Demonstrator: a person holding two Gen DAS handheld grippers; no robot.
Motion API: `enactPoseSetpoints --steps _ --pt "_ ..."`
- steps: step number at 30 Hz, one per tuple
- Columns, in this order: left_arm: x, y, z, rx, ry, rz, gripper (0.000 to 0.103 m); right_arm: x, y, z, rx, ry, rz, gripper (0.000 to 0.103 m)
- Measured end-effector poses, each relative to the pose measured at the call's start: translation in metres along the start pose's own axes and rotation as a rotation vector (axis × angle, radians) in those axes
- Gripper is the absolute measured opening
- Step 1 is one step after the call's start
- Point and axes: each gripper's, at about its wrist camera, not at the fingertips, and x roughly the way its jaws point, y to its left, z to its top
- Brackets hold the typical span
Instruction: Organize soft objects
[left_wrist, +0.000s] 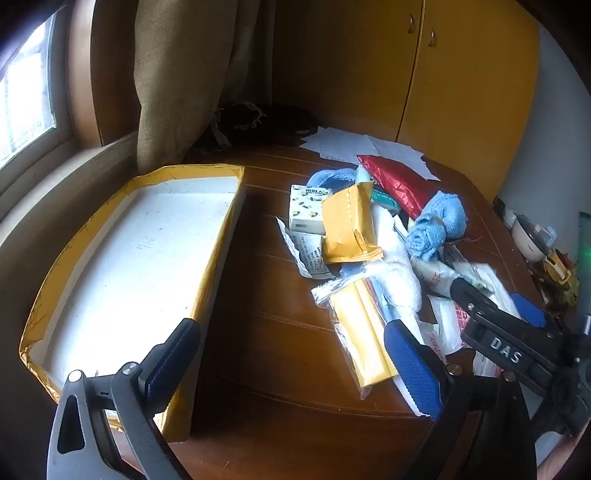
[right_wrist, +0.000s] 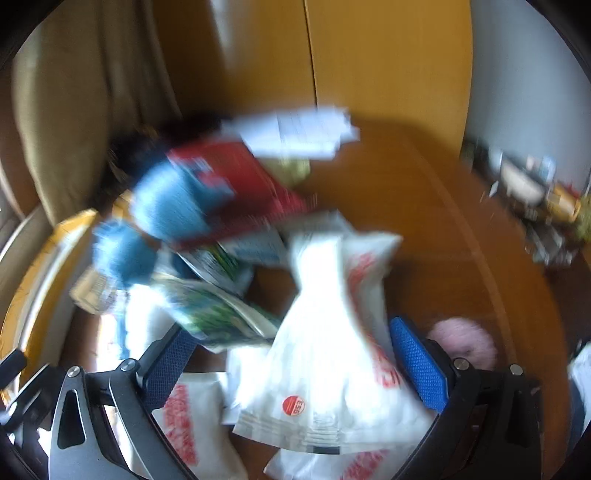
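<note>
A heap of soft things lies on the brown table (left_wrist: 280, 325): a rolled blue towel (left_wrist: 436, 225), a white cloth (left_wrist: 397, 266), yellow padded envelopes (left_wrist: 349, 229), a red foil bag (left_wrist: 399, 181) and white plastic bags (right_wrist: 325, 350). A shallow white tray with a yellow rim (left_wrist: 144, 258) sits at the left. My left gripper (left_wrist: 291, 354) is open and empty above the table, between tray and heap. My right gripper (right_wrist: 295, 362) is open over the white plastic bags; that view is motion-blurred. The right gripper also shows in the left wrist view (left_wrist: 495, 302).
White papers (left_wrist: 362, 147) lie at the table's far side before yellow cabinet doors (left_wrist: 461, 74). A curtain (left_wrist: 177, 85) and window are at the left. A pink fuzzy item (right_wrist: 465, 339) lies by my right gripper. Small clutter (left_wrist: 543, 251) stands at the right edge.
</note>
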Motion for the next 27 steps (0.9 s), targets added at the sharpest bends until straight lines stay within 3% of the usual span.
enactPoseSetpoints --steps 3,6,9,19,21,27 --pt "-0.006 0.0 -0.001 -0.002 0.004 -0.013 0.101 -0.027 0.002 -0.001 -0.017 -0.056 0.122 0.103" --pt "-0.017 0.002 -0.007 0.01 0.005 -0.035 0.101 -0.037 -0.007 -0.006 0.003 -0.025 0.266 0.103" --pt "-0.019 -0.001 -0.006 0.023 0.024 -0.021 0.101 -0.046 -0.021 -0.015 0.027 -0.008 0.354 0.103" --pt "-0.019 -0.01 -0.008 0.036 0.097 -0.064 0.101 -0.074 -0.034 -0.029 0.04 -0.019 0.464 0.102" --pt "-0.02 -0.014 -0.006 0.06 0.072 -0.045 0.101 -0.077 -0.036 -0.023 0.058 -0.03 0.495 0.102" --pt "-0.019 -0.021 0.003 0.085 0.044 -0.021 0.101 -0.074 -0.037 -0.01 0.046 -0.043 0.369 0.102"
